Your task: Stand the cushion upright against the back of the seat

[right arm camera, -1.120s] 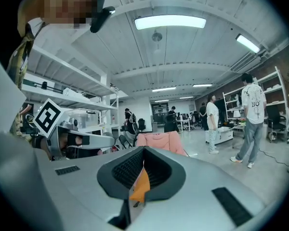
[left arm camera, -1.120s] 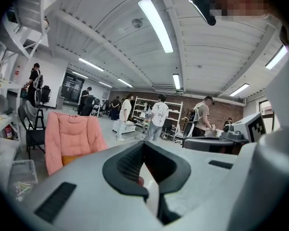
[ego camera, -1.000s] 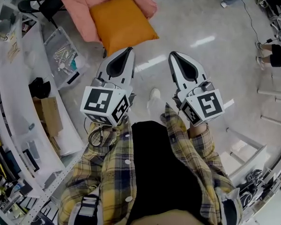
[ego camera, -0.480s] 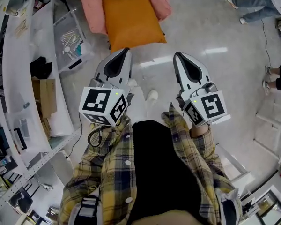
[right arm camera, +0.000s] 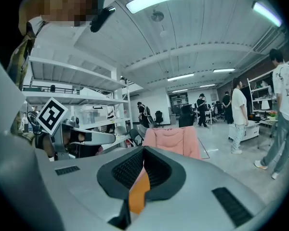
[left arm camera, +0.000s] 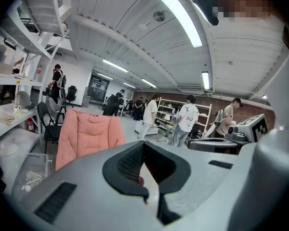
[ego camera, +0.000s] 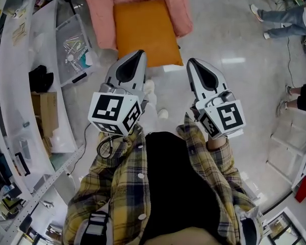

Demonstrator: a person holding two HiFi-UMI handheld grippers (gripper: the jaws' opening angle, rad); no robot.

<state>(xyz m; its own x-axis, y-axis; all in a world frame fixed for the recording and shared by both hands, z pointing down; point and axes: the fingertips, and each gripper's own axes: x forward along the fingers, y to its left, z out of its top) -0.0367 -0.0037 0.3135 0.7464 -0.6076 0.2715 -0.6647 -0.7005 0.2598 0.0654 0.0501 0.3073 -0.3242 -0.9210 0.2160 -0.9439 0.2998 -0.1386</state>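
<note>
An orange cushion [ego camera: 145, 32] lies flat on the seat of a pink padded chair [ego camera: 99, 14] at the top of the head view. Both grippers are held side by side in front of the person, short of the seat's front edge and touching nothing. My left gripper [ego camera: 138, 53] is shut and empty, its tip near the cushion's near edge. My right gripper [ego camera: 190, 61] is also shut and empty, to the right of the cushion. In the left gripper view the pink chair [left arm camera: 86, 136] stands ahead. Through the right gripper [right arm camera: 144, 149] a strip of the orange cushion [right arm camera: 138, 191] shows below the chair's back [right arm camera: 173, 141].
A clear plastic bin [ego camera: 74, 52] sits on the floor left of the chair. White shelving [ego camera: 15, 86] and a cardboard box [ego camera: 48, 114] line the left side. People [ego camera: 283, 17] stand at the far right, and several more [left arm camera: 188, 121] stand beyond the chair.
The chair and cushion have drawn nearer and squarer in the head view as both grippers moved forward toward them. Both pairs of jaws stay shut.
</note>
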